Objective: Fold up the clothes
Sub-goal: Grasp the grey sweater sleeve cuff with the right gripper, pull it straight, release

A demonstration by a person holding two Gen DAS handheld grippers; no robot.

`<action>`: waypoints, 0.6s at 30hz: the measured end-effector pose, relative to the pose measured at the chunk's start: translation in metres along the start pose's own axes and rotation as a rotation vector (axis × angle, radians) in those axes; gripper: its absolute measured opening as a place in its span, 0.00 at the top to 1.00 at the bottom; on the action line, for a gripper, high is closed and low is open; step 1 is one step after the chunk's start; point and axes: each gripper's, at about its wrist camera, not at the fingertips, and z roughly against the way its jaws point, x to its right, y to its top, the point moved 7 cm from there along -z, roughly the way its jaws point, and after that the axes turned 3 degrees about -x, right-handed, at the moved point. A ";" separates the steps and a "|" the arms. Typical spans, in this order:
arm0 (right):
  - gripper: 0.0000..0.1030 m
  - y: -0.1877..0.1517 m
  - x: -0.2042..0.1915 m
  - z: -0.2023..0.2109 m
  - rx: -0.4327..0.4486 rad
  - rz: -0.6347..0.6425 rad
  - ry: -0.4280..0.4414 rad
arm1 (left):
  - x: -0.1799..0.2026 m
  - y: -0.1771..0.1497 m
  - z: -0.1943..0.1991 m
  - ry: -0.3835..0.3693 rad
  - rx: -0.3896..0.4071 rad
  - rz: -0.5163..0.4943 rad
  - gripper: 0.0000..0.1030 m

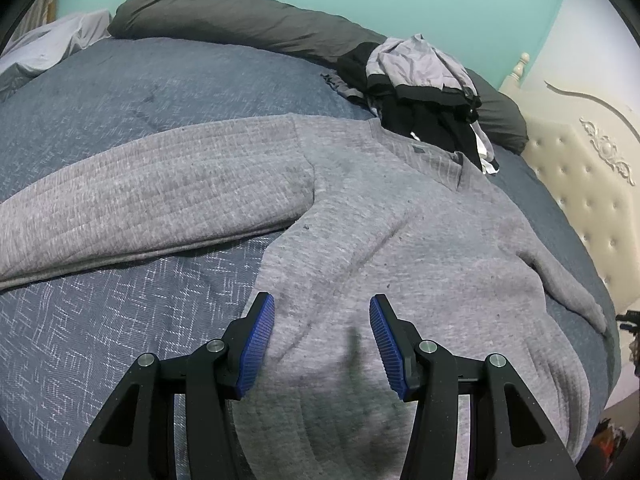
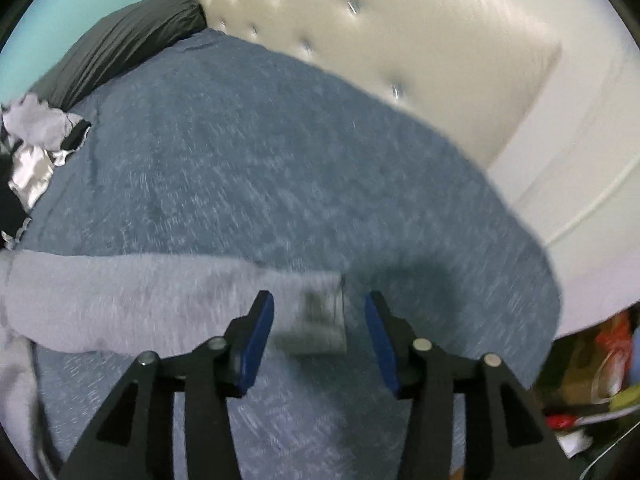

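A grey sweater (image 1: pixel 400 232) lies flat on the bed (image 1: pixel 100 320). The left gripper (image 1: pixel 322 336) hangs open above its body, holding nothing. The right gripper (image 2: pixel 320 336) is open over the sleeve cuff (image 2: pixel 320 320), pads clear of it.

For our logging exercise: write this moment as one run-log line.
sweater: flat on bed | left gripper: open over hem | right gripper: open, cuff between jaws

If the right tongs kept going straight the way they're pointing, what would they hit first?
Most likely the cuff end of the grey sweater's sleeve, which lies between the open right tongs, flat on the blue bedspread. The picture is blurred, so depth is uncertain.
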 end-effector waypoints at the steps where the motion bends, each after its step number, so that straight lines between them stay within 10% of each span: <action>1: 0.48 -0.005 0.007 -0.004 -0.010 -0.030 0.016 | 0.000 0.000 0.000 0.000 -0.001 -0.001 0.48; 10: 0.45 -0.028 0.027 -0.037 -0.036 -0.250 0.198 | -0.004 -0.004 -0.006 0.018 -0.016 0.004 0.48; 13: 0.79 -0.029 0.022 -0.042 -0.028 -0.234 0.179 | -0.004 -0.005 -0.007 0.024 -0.016 0.004 0.48; 18: 0.98 -0.021 0.019 -0.037 0.008 -0.204 0.130 | -0.004 -0.006 -0.009 0.028 -0.024 0.001 0.48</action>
